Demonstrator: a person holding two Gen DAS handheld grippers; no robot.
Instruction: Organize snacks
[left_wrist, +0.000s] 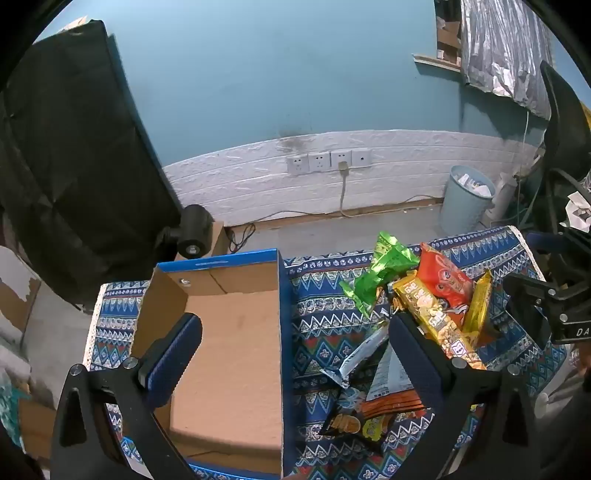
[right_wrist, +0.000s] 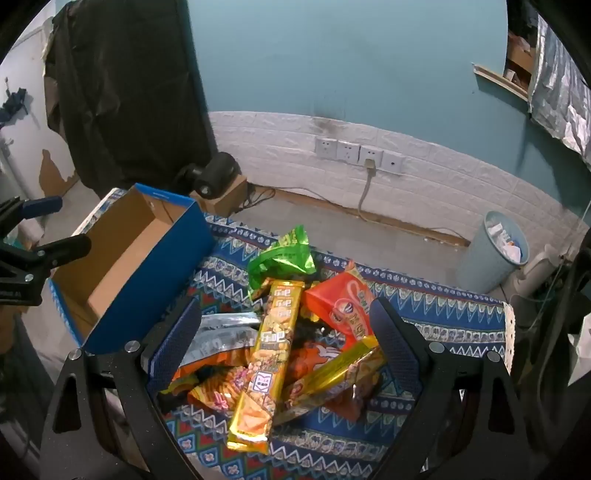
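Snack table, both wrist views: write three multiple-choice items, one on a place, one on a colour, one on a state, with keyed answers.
1. Which side of the snack pile is the box on, in the right wrist view?
A. left
B. right
C. underneath

2. What colour is the box's outside?
A. red
B. blue
C. white

3. How does the right gripper stand?
A. shut on a packet
B. open
C. out of view

Answers:
1 A, the box sits left of the packets on the cloth.
2 B, its outer wall is blue, with brown cardboard inside.
3 B, the fingers stand wide apart, pressing on nothing.
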